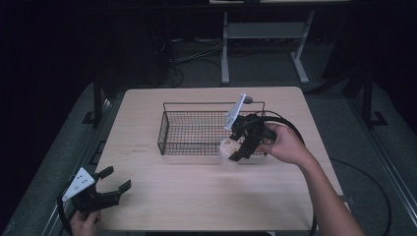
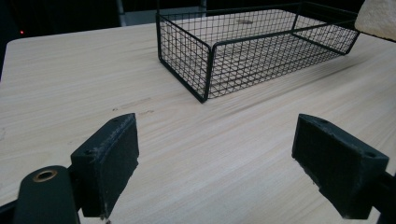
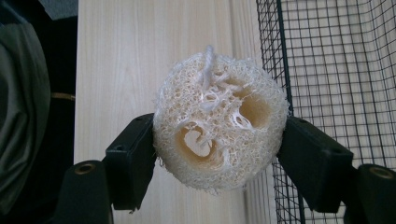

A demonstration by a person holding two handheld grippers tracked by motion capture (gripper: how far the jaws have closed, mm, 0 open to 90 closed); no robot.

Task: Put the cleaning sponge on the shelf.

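A pale, fibrous loofah sponge (image 3: 219, 126) with round holes sits between both pads of my right gripper (image 3: 217, 161), which is shut on it. From the high view, that gripper (image 1: 235, 153) holds the loofah (image 1: 227, 151) just above the table, at the near right wall of a black wire basket (image 1: 169, 145). The basket (image 2: 205, 74) has nothing inside it. My left gripper (image 1: 115, 182) rests at the table's near left corner, jaws spread wide with nothing between them (image 2: 215, 163). A corner of the loofah (image 2: 376, 18) peeks in at the top right of the left gripper view.
The light wooden table (image 1: 187, 196) has bare surface between the basket and its near edge. Behind the table stands a white metal frame (image 1: 260, 44) on a dark floor with cables. The table's edge drops off beside the loofah in the right gripper view.
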